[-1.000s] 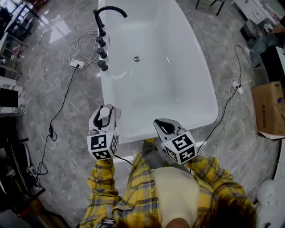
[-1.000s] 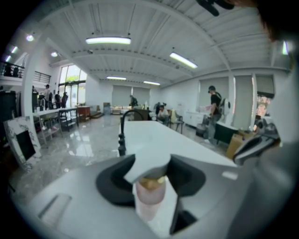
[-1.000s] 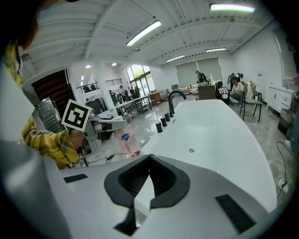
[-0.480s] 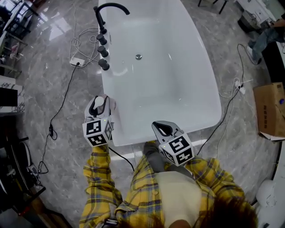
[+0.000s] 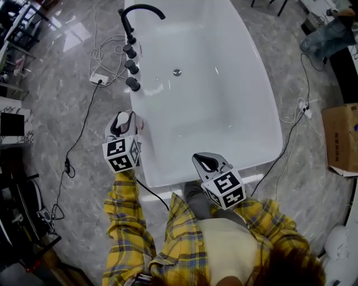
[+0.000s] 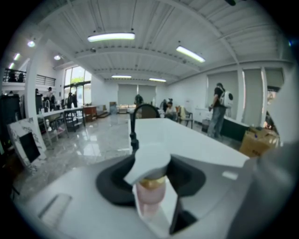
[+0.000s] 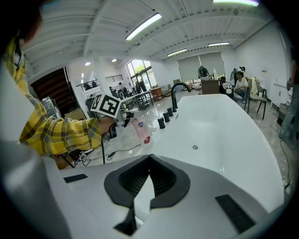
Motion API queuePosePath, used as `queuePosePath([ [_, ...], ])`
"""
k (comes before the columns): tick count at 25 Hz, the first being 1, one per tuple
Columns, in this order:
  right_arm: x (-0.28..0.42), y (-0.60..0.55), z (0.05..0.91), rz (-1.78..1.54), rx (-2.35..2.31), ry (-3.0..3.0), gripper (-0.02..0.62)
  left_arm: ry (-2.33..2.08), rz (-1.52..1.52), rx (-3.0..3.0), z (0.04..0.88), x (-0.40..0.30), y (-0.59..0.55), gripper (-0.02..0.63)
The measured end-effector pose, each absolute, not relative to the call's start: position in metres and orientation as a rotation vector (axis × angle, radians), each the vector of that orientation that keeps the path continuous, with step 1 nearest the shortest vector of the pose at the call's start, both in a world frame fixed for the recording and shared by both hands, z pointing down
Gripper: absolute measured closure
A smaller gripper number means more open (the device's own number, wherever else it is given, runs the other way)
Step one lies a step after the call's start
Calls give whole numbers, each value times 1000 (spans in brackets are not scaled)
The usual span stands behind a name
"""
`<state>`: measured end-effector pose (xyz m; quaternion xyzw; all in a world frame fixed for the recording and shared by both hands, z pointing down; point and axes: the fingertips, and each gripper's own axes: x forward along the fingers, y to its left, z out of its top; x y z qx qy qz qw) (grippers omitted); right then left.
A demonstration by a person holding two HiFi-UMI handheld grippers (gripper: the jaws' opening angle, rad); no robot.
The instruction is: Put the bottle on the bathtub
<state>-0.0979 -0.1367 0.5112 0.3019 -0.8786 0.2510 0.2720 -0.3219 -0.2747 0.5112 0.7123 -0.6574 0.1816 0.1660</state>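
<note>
A white bathtub [image 5: 141, 104] stands on a grey marble floor [image 5: 61, 117] in a wide, strip-lit hall, with a black faucet [image 5: 134, 14] at its far left; the left gripper [image 5: 124, 116], just beside the tub's left rim near the knobs [image 5: 132, 67], clamps a pink bottle [image 6: 150, 198], long axis near upright, white pump head up; the right gripper [image 5: 202, 160] hangs over the near rim, jaws closed on nothing.

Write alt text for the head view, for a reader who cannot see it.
A person in a yellow checked shirt holds a pump bottle in the left gripper, beside the left rim of a white bathtub. The right gripper hangs empty over the tub's near end. A black tap and knobs line the left rim.
</note>
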Motion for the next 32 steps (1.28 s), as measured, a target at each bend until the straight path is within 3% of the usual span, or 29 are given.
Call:
queuePosePath([
  [32,-80,-141,522,746,903,-2320,581,-1971,476,1992,515,-340,-335,416],
])
